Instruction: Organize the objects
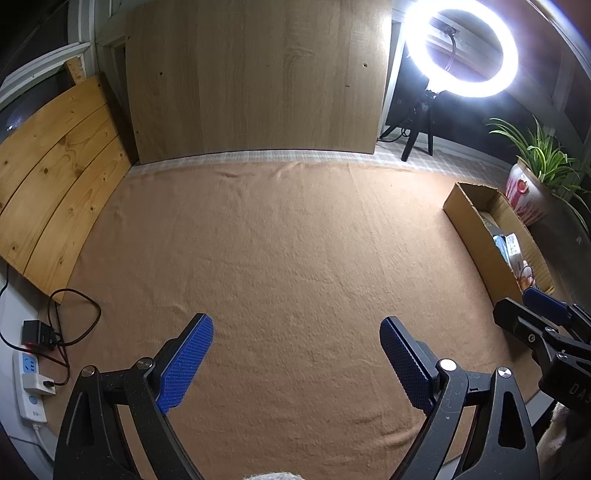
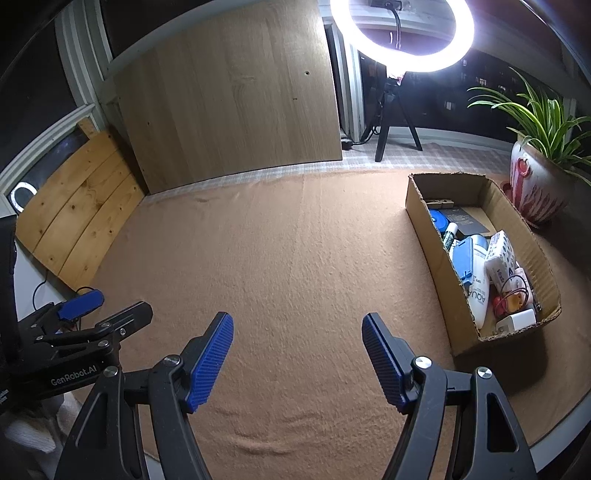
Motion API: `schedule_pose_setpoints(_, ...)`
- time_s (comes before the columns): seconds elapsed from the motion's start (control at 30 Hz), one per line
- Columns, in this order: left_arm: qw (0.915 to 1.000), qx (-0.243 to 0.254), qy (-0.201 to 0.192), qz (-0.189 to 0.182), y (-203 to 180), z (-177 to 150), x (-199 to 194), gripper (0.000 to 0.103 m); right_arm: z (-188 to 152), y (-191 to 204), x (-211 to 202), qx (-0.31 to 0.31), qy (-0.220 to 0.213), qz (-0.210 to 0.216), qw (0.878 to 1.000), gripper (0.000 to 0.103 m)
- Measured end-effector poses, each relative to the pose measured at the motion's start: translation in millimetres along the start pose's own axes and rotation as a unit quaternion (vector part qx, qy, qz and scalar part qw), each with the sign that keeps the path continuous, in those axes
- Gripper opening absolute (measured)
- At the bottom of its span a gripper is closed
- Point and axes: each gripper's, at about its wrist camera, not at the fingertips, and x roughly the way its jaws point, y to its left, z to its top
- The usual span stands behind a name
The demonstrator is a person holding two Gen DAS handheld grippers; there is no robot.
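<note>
Blue ribbed pads (image 2: 212,360) on the right gripper (image 2: 297,354) stand wide apart with nothing between them, above the tan cloth (image 2: 277,258) covering the table. Beside it, the left gripper (image 1: 297,363) is likewise spread open and empty over the same cloth. To the right sits a cardboard box (image 2: 436,258), touching the cloth, already packed with objects: a white bottle (image 2: 478,291), a blue case (image 2: 463,262), a tissue pack (image 2: 500,256) and a white charger (image 2: 517,319). Behind the box stands a potted plant (image 2: 535,177). A lit ring light (image 2: 402,33) on a tripod and a leaning wooden board (image 2: 229,110) stand at the back. In the left view, a power strip (image 1: 31,380) lies at the left edge.
</note>
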Motion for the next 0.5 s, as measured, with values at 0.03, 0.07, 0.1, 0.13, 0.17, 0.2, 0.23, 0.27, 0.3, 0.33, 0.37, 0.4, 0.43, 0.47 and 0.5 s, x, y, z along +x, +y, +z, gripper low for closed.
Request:
schedule_pose_setpoints(0.03,1.0,-0.001,0.0,0.001,0,0,1,0.094,0,0,1,-0.001,0.001,0.0,1.0,0.069)
schedule_pose_setpoints(0.07,1.0,-0.002,0.0,0.001,1,1,1,0.094,1,0,2,-0.001,0.002,0.001,1.0,0.069)
schedule_pose_setpoints(0.1,1.0,-0.003,0.0,0.002,2,1,2,0.094,1,0,3,-0.001,0.003,0.002,1.0,0.069)
schedule_pose_setpoints(0.13,1.0,-0.004,0.0,0.002,2,1,2,0.094,1,0,4,0.0,0.004,0.003,1.0,0.069)
schedule_pose_setpoints(0.17,1.0,-0.004,0.001,0.003,2,2,3,0.094,2,0,5,0.0,0.005,0.003,1.0,0.069)
schedule_pose_setpoints(0.2,1.0,-0.005,0.001,0.003,3,2,4,0.094,2,0,6,0.0,0.006,0.004,1.0,0.069)
schedule_pose_setpoints(0.23,1.0,-0.005,0.001,0.003,3,3,5,0.094,2,0,6,0.0,0.006,0.004,1.0,0.069)
schedule_pose_setpoints(0.27,1.0,-0.005,0.001,0.003,4,3,5,0.094,3,0,7,0.0,0.006,0.004,1.0,0.069)
schedule_pose_setpoints(0.3,1.0,-0.006,0.002,0.003,4,4,7,0.094,3,0,8,0.001,0.007,0.005,1.0,0.069)
schedule_pose_setpoints(0.33,1.0,-0.005,0.003,0.003,4,4,8,0.094,3,0,9,0.001,0.008,0.005,1.0,0.069)
schedule_pose_setpoints(0.37,1.0,-0.003,0.002,0.003,4,4,9,0.094,2,0,11,0.002,0.009,0.005,1.0,0.069)
schedule_pose_setpoints(0.4,1.0,-0.002,0.003,0.004,4,4,10,0.094,2,-1,12,0.003,0.01,0.005,1.0,0.069)
schedule_pose_setpoints(0.43,1.0,-0.001,0.004,0.004,4,3,11,0.094,2,-1,14,0.005,0.011,0.005,1.0,0.069)
schedule_pose_setpoints(0.47,1.0,-0.001,0.006,0.004,5,3,14,0.094,2,-2,16,0.006,0.012,0.005,1.0,0.069)
schedule_pose_setpoints(0.5,1.0,-0.001,0.008,0.004,6,3,17,0.094,2,-2,16,0.006,0.012,0.005,1.0,0.069)
